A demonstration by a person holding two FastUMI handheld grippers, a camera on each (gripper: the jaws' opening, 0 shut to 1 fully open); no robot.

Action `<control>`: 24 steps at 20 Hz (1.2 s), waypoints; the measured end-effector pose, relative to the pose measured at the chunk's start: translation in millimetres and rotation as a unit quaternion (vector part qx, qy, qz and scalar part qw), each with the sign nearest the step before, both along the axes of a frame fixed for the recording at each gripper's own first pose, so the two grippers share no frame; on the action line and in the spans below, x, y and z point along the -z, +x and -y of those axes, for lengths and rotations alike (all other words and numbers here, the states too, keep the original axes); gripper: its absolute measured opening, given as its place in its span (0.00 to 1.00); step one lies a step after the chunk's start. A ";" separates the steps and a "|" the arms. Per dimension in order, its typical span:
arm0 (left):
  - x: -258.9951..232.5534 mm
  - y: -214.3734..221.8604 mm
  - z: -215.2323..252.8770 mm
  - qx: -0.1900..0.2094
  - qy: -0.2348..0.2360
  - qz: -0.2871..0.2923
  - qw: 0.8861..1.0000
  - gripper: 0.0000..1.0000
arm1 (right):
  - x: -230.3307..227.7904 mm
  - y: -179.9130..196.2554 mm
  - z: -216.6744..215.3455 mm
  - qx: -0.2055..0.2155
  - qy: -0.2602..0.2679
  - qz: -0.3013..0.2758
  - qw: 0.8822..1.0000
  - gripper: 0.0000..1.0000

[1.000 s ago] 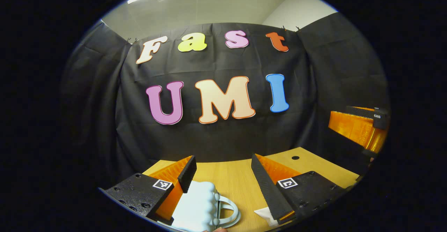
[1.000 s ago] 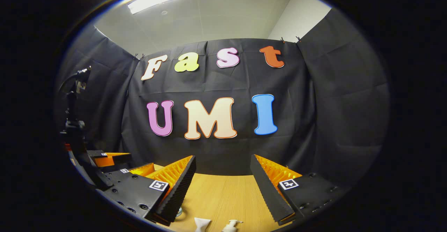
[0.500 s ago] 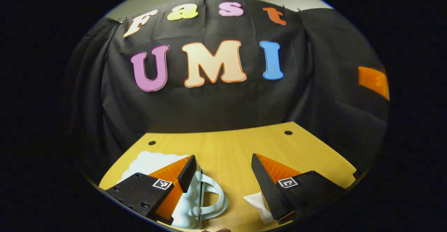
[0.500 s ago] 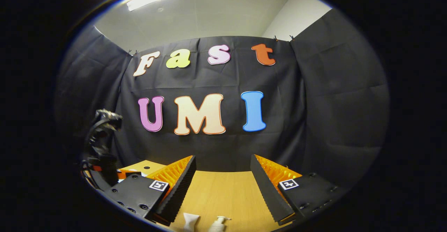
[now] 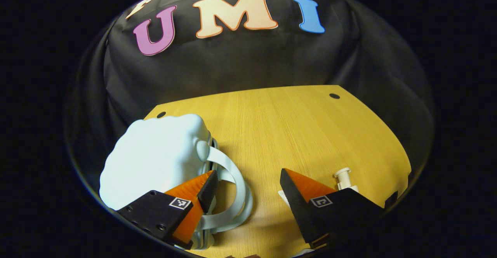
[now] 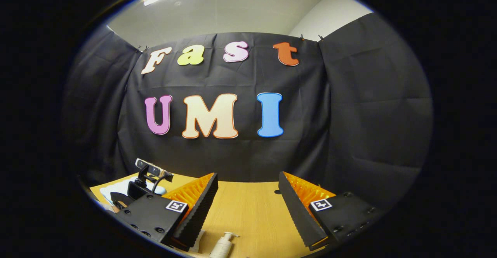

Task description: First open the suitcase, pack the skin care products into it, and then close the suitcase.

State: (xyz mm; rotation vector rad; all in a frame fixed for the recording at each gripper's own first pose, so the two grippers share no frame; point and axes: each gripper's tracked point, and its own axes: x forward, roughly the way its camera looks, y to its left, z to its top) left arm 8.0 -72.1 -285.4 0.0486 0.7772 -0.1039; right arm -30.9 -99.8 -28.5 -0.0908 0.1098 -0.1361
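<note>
A pale blue, cloud-shaped suitcase (image 5: 155,157) lies on the wooden table (image 5: 295,126) at the left, its looped handle (image 5: 237,188) pointing toward the middle. My left gripper (image 5: 248,190) is open just above it, the left finger over the handle's base and nothing between the fingers. A white pump bottle (image 5: 343,175) peeks out behind the right finger. In the right gripper view my right gripper (image 6: 248,196) hangs open and empty above the table (image 6: 248,211), with the pump bottle (image 6: 222,245) lying below it. The left gripper's body (image 6: 149,178) and a bit of the suitcase (image 6: 114,190) sit at the far left.
Two small round holes (image 5: 334,96) mark the table's far corners. The black cloth wall (image 6: 349,114) closes the table off at the back and on both sides. Bare wood stretches between the suitcase and the bottle.
My left gripper has tipped downward, bringing the whole suitcase and much more of the table into view. In the right gripper view the left gripper has sunk toward the table.
</note>
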 end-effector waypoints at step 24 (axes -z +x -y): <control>-55.8 17.6 -34.2 -0.024 -0.033 -0.036 0.999 0.00 | 35.2 11.4 21.6 -0.045 0.061 -0.017 0.997 0.99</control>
